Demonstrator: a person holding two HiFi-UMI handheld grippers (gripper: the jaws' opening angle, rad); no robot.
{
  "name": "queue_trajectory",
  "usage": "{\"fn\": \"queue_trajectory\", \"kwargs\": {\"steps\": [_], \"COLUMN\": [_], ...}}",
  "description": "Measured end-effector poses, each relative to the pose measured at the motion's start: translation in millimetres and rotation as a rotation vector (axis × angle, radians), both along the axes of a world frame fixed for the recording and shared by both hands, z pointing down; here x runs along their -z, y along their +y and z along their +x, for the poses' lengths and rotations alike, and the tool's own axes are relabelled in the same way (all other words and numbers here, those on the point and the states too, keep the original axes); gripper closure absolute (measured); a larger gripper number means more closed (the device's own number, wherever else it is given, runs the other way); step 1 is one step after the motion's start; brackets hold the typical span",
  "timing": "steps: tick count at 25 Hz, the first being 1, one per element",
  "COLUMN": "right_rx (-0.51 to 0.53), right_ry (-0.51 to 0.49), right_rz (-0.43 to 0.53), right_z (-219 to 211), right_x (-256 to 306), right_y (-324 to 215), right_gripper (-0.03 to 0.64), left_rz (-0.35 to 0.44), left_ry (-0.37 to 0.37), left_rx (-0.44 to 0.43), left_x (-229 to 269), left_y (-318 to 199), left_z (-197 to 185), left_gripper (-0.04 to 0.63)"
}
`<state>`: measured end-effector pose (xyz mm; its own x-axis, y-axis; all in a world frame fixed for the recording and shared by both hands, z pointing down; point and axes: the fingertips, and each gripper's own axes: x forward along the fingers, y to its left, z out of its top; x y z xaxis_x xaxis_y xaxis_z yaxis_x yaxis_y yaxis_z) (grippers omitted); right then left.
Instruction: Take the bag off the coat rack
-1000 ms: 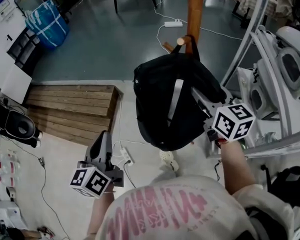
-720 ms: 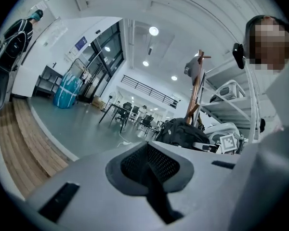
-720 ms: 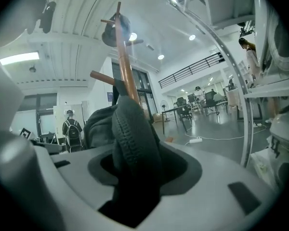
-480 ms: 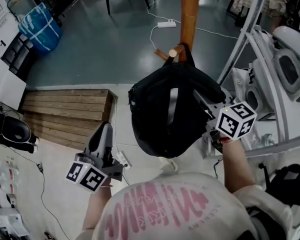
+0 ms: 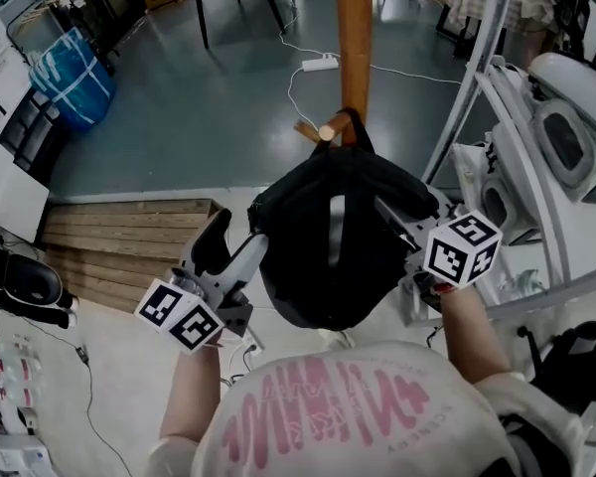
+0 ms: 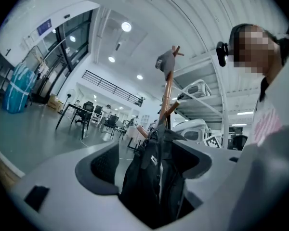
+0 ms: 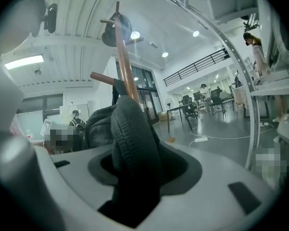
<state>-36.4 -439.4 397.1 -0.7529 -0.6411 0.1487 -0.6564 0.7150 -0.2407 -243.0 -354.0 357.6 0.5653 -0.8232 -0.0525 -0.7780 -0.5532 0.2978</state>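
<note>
Sagging softly, the bag (image 5: 328, 246) looks light; the right hand-held gripper (image 5: 397, 217) has just closed on its padded side, and the left hand-held gripper (image 5: 233, 248) has just opened around it without pressing.

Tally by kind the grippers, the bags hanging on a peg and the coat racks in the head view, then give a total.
grippers: 2 (left gripper, right gripper)
bag: 1
coat rack: 1
total: 4

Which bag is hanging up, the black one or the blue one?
The black bag: its loop hangs on the coat rack's peg. The blue bag sits on the floor far off.
</note>
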Motion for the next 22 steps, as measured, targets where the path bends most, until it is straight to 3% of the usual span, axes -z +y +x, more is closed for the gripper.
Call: {"fn": "queue_trajectory", "kwargs": {"steps": [6,9,14,15,17,18,22], "right_rx": [0.031,0.043,0.062,0.066,0.078,0.084,0.097], "right_ry": [-0.007,-0.014,-0.031,-0.032,-0.034,-0.034,-0.014], "right_rz": [0.003,-0.002,-0.003,-0.004,-0.006,-0.006,-0.008], "right_z": [-1,-1,1,1,2,2,2], "right_x": [2,1,0,-1,-1,-1,-1], "right_y": [-1,-1,-1,0,0,0,-1], "right_gripper": [0.419,0.416,0.413,0.411,0.411,0.413,0.436], "left_rz": [0.015,0.06,0.034,0.023,0.006,0.001,-0.038], "left_ry": [-0.182,-0.205,-0.25,-0.27,-0.32,-0.334,-0.318], "left_rx": [-0.132,-0.137,-0.145,-0.141,-0.131,-0.129,-0.132], "left_x": [-7,-4,-15,-19,-24,-24,-26], "left_y": [-34,-38,-48,-49,-51,-51,-53], "left_z": [47,61,74,75,77,78,80], "left_gripper": [0.239,0.239,0.245,0.256,0.353,0.37,0.434]}}
